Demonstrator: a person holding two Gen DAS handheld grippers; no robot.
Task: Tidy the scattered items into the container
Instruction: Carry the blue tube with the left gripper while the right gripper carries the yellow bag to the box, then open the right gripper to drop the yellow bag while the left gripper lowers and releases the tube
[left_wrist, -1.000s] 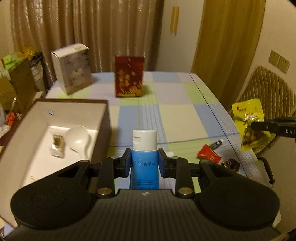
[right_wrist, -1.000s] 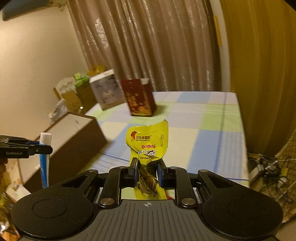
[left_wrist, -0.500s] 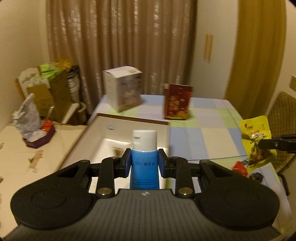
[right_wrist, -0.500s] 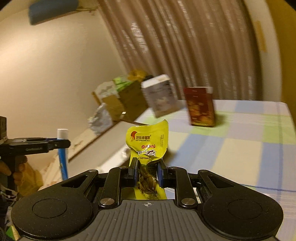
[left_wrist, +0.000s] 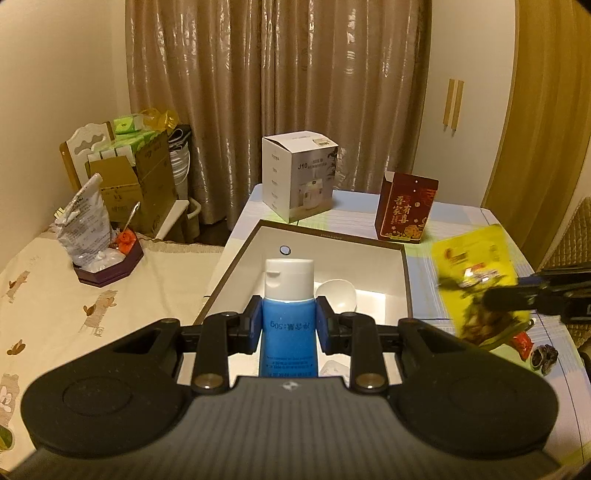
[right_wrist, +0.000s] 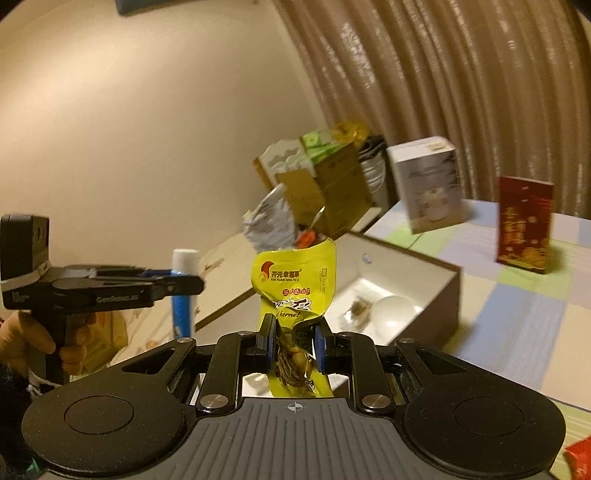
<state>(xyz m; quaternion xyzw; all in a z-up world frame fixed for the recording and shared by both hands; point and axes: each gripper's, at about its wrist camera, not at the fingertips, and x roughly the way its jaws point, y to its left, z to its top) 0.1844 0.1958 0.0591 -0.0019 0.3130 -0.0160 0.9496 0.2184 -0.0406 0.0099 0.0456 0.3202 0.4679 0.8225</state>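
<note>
Both grippers are loaded and up in the air by the open box, the brown-walled, white-lined container on the checked tablecloth. The left gripper has its pads squeezed tight on a blue tube with a white cap, held upright, cap on top, and from this wrist view the tube sits right in front of the box's open mouth. Inside the box lies a white spoon, with a small packet beside it in the right wrist view (too blurred to read).

Over on the right side of the box, the right gripper is clamped narrow on a yellow snack pouch, pinching its lower half so the printed top stands up above the pads. In the left wrist view that pouch is smeared with motion blur, hanging just outside the box's right wall. The person's hand grips the handle of the left tool.

Beyond the box's far wall stand a white carton and a red gift box. Right of the box, near the table edge, lie a small red wrapper and a dark round snack.
</note>
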